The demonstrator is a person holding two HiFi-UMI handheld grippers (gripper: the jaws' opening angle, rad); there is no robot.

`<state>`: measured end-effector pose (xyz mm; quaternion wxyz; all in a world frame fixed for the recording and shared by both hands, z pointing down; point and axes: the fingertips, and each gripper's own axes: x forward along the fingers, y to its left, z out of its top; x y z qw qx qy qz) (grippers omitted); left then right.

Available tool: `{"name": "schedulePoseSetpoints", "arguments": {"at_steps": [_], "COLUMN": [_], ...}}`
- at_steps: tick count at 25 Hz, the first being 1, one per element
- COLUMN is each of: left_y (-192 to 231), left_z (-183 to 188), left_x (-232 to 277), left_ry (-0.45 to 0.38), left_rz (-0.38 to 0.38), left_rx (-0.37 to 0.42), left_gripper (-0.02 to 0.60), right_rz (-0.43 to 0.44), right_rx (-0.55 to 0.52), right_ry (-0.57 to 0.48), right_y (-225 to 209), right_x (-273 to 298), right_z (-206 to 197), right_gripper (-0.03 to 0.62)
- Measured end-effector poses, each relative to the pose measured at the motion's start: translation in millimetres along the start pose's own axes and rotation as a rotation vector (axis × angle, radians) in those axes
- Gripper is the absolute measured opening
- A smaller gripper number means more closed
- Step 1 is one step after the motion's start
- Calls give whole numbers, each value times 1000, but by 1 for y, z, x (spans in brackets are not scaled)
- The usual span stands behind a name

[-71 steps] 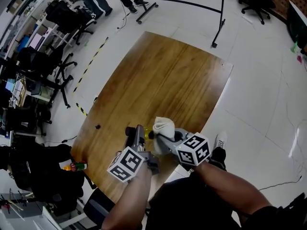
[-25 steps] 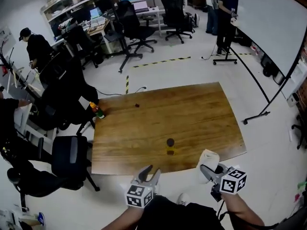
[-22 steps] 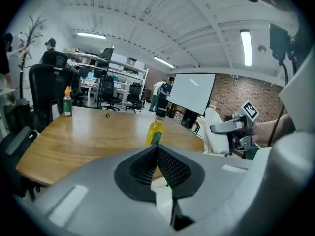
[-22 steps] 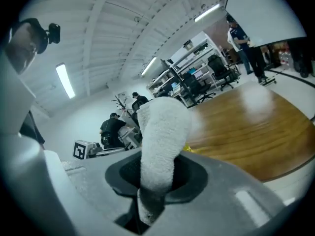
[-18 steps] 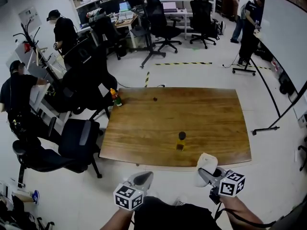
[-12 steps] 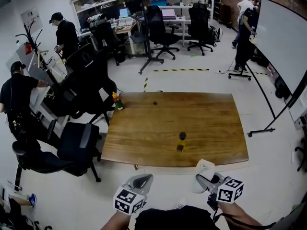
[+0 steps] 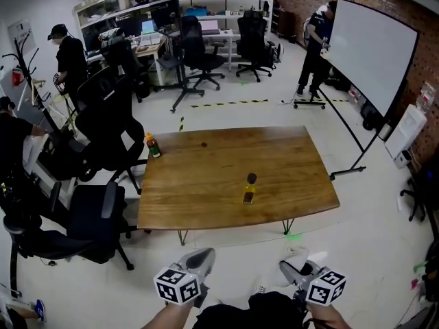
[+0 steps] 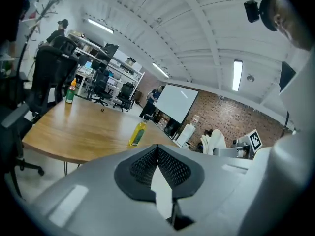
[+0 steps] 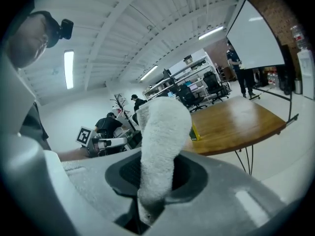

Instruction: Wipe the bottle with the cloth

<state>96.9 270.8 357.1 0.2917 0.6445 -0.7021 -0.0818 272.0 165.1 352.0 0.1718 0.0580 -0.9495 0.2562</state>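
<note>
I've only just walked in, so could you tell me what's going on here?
Someone stands back from the table with a tool in each hand. The right tool is shut on a white cloth; the left tool is shut and empty. The yellow bottle stands upright on the table near its front edge, well clear of both tools, so no wiping is under way.

The bottle [image 7: 248,195] is yellow, the cloth [image 9: 160,141] white, the table [image 7: 206,184] wood-brown.
</note>
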Motion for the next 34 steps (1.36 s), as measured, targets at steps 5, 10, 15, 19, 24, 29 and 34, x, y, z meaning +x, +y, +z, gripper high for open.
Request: {"name": "schedulePoseSetpoints", "arguments": {"at_steps": [5, 10, 15, 19, 24, 29, 34], "left_y": [-28, -47, -65, -73, -75, -74, -76], "left_z": [-6, -3, -13, -23, -31, -33, -32], "left_x": [-10, -1, 11, 13, 12, 9, 6], "left_ry": [9, -16, -13, 4, 41, 60, 63], "left_rz": [-37, -15, 6, 28, 58, 60, 52], "left_rx": [72, 109, 116, 102, 163, 186, 191], "left_gripper": [17, 17, 17, 17, 17, 17, 17], "right_rz": [-20, -11, 25, 42, 57, 57, 49], "right_rx": [-7, -45, -100, -117, -121, -125, -117], "right_ry": [45, 106, 101, 97, 84, 87, 85], "right_y": [8, -5, -19, -26, -31, -33, -31], "right_x": [-22, -27, -31, -38, -41, -43, -44], "right_z": [-27, -28, -7, 1, 8, 6, 7], "right_gripper": [72, 71, 71, 70, 69, 69, 69]}}
